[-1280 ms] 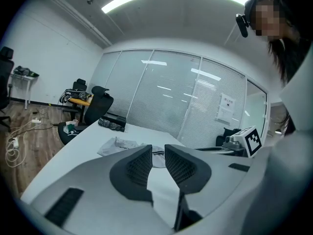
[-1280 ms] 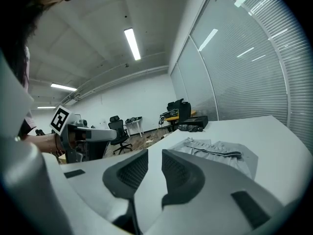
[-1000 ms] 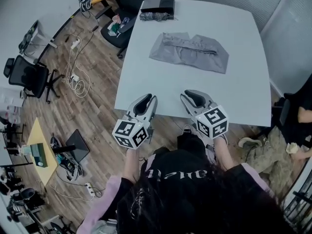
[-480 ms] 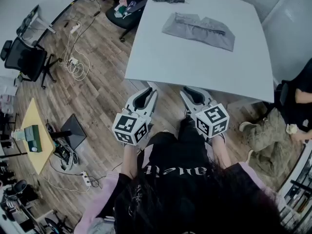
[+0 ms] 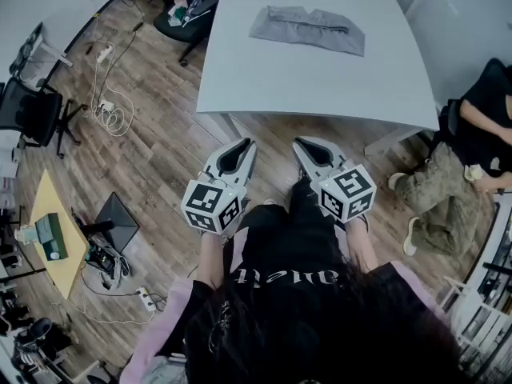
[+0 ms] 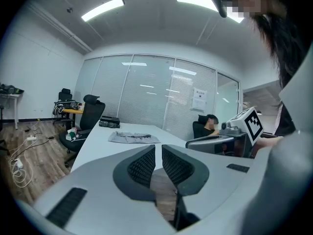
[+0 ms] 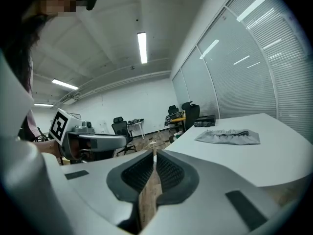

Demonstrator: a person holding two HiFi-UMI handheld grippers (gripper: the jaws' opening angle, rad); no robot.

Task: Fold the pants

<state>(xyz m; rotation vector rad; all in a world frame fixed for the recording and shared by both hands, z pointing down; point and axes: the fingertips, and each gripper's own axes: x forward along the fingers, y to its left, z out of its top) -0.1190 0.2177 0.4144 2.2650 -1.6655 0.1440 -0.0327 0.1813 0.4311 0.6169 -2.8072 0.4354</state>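
Left gripper [image 5: 245, 144] hangs over open wooden floor [image 5: 160, 150], jaws closing on nothing; right gripper [image 5: 299, 143] just beside it, jaws closing, almost together, empty; both short of the table [image 5: 320, 82] near edge; pants [image 5: 308, 30] lie toward its far edge.

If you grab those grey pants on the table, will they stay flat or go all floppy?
Probably floppy: the pants lie limp, with soft creases. Likely light, being thin cloth. They would probably slide easily on the smooth table.
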